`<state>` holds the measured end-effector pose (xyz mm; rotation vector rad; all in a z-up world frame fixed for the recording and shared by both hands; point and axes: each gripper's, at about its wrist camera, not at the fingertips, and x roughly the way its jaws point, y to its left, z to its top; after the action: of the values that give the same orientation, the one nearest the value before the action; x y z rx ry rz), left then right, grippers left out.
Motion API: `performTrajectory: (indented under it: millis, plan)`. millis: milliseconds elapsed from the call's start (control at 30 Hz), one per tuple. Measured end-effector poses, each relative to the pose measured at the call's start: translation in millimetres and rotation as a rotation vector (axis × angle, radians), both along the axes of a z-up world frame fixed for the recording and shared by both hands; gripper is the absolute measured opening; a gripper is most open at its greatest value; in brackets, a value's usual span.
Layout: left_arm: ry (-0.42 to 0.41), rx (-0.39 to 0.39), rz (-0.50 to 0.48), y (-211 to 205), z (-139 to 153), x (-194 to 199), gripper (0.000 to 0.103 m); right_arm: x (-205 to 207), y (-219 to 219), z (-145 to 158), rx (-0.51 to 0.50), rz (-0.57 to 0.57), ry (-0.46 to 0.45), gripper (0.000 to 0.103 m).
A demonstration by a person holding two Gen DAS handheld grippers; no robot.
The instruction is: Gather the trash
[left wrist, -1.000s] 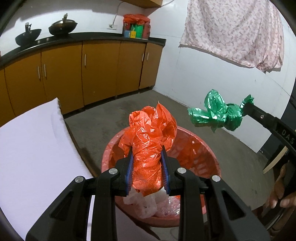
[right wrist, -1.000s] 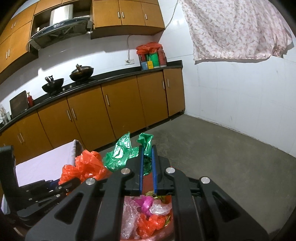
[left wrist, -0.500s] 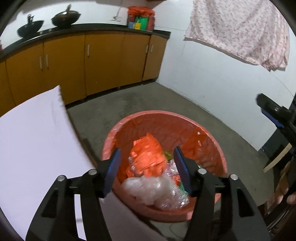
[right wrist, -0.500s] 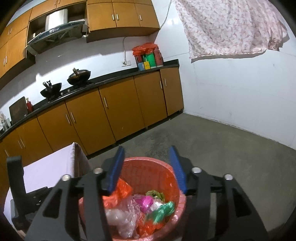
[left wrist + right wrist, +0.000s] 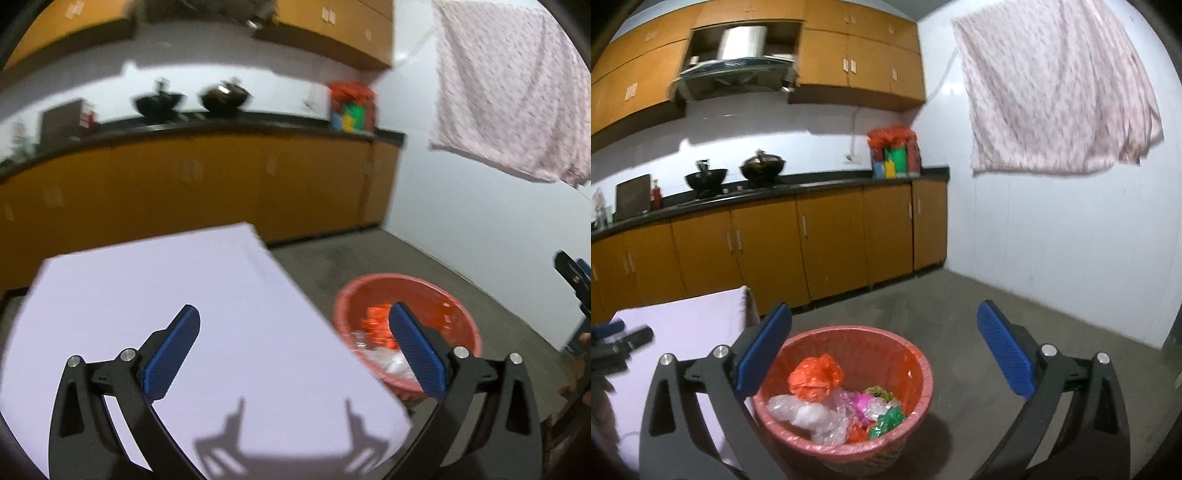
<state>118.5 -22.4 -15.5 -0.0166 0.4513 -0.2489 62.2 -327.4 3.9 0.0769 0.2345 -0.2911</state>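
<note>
We hold both grippers tilted slightly down; left gripper (image 5: 291, 334) and right gripper (image 5: 884, 334) have just spread wide, empty. One basket (image 5: 912, 354) holds one orange bag (image 5: 816, 376) and one green wrapper (image 5: 886, 419).

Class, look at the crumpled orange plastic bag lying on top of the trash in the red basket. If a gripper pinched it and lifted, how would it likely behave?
The orange plastic bag looks thin and crinkled, so it would probably crush between the pads and hang floppy. It sits loose atop other wrappers in the red basket, so it is likely very light. Its glossy film may slip.
</note>
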Motion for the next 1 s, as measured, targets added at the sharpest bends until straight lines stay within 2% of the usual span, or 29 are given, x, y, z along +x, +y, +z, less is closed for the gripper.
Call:
performTrajectory:
  millis: [200,333,600,833,1000]
  plan:
    - [-0.093,0.043,0.184,47,18,-67,0.101,-48,43,9,-0.057,0.043,-0.013,0.099]
    - [-0.131,0.074,0.262,62,22,-97,0.101,-72,67,10,-0.069,0.071,-0.004,0.099]
    - [-0.167,0.083,0.323,67,22,-130,0.101,-101,89,13,-0.047,0.101,0.012,0.099]
    - [-0.188,0.129,0.352,59,10,-151,0.101,-116,105,8,-0.088,0.115,0.035,0.099]
    - [-0.176,0.107,0.366,64,6,-155,0.101,-123,108,8,-0.062,0.136,0.020,0.099]
